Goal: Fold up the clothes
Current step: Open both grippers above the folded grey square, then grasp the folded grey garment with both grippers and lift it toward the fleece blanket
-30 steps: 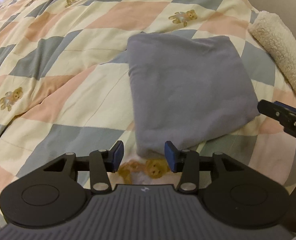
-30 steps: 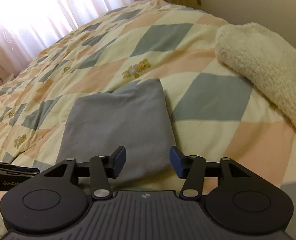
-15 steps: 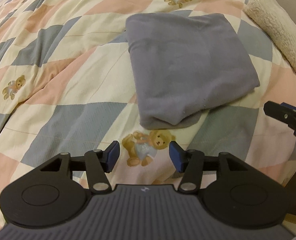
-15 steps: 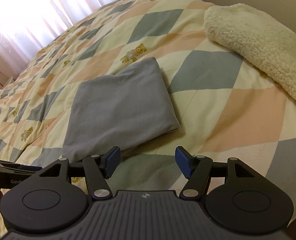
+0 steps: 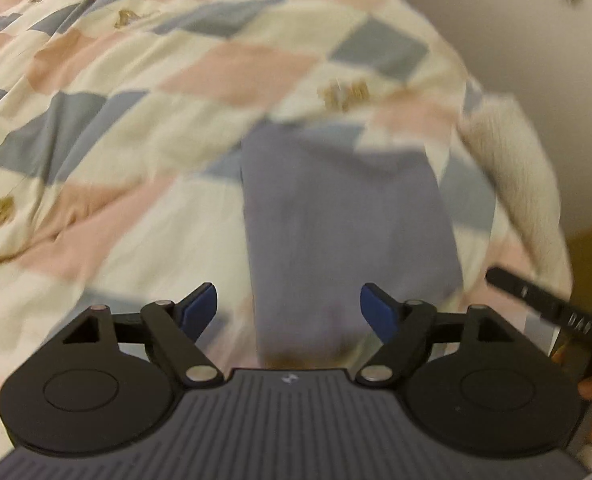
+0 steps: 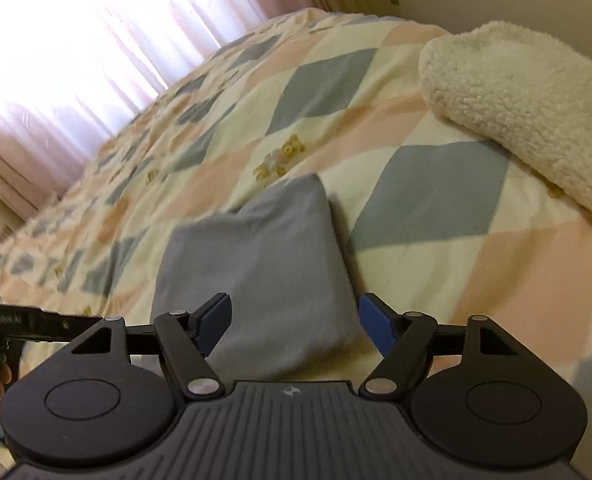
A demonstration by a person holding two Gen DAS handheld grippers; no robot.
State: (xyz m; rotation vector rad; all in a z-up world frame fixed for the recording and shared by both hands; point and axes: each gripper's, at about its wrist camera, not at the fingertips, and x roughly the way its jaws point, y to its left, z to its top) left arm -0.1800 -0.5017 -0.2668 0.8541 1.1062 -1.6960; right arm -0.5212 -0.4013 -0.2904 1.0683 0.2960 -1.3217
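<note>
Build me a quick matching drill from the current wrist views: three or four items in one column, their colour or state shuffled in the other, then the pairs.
Column 1:
1. folded garment
2. fleece blanket
3. quilt
4. left gripper

Column 2:
A. cream, fluffy
B. open, empty
C. grey-blue, lying flat
D. checked, teddy-bear print

Pairs: 1-C, 2-A, 3-D, 4-B

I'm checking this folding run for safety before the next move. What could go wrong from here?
1. The shirt lies folded between both open grippers; a pinch at its near edge may catch only the top layer and pull the fold apart.
2. The quilt beneath is soft, so a low grasp could snag it too.
3. The left view is blurred, so aim may be off.
</note>
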